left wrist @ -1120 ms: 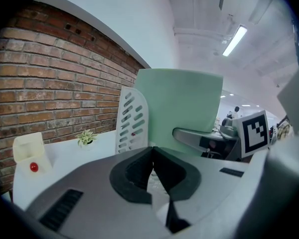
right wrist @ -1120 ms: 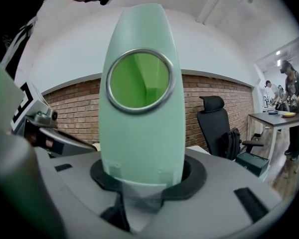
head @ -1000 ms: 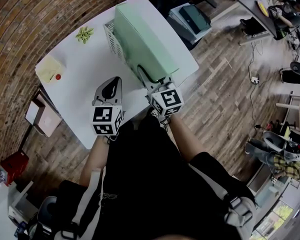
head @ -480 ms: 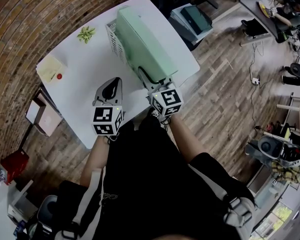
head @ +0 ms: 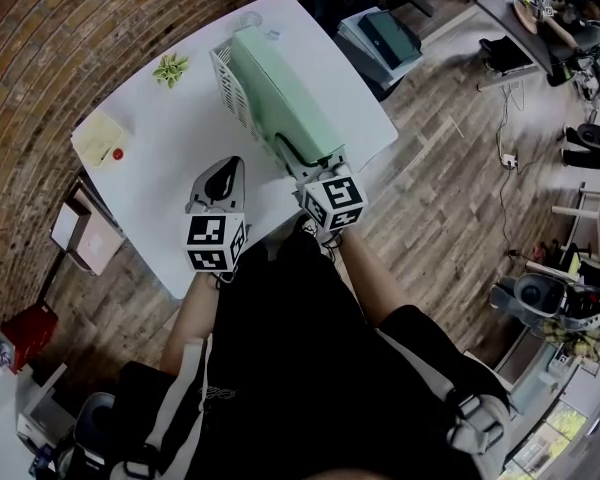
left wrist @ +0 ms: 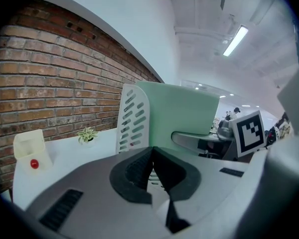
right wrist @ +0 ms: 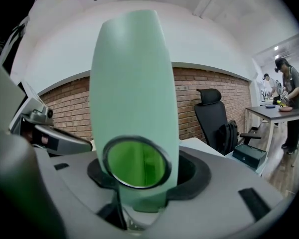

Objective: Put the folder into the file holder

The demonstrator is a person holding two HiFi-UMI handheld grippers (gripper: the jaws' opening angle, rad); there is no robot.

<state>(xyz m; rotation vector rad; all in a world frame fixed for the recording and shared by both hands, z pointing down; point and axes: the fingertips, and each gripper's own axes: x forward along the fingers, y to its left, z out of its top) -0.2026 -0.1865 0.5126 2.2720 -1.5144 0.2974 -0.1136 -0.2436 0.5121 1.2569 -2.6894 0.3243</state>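
A pale green folder (head: 280, 98) stands on edge in the white slotted file holder (head: 225, 83) on the white table (head: 160, 168). My right gripper (head: 298, 158) is at the folder's near spine. In the right gripper view the spine (right wrist: 134, 93) with its ring hole stands between the jaws. Those jaws have just been opening, and a gap shows beside the spine, so the right gripper (right wrist: 142, 171) is open around it. My left gripper (head: 225, 173) sits to the left of the holder, shut and empty (left wrist: 152, 156). From there the folder (left wrist: 184, 108) and holder wall (left wrist: 133, 118) show ahead.
A small potted plant (head: 168, 67) and a yellow note box (head: 98, 136) with a red object sit on the table's left part. The brick wall runs behind the table. A black office chair (right wrist: 212, 113) and a dark case (head: 385, 36) stand at the right.
The folder has turned more upright and now shows a narrower face, close against the holder's slotted wall. Both grippers have stayed nearly in place.
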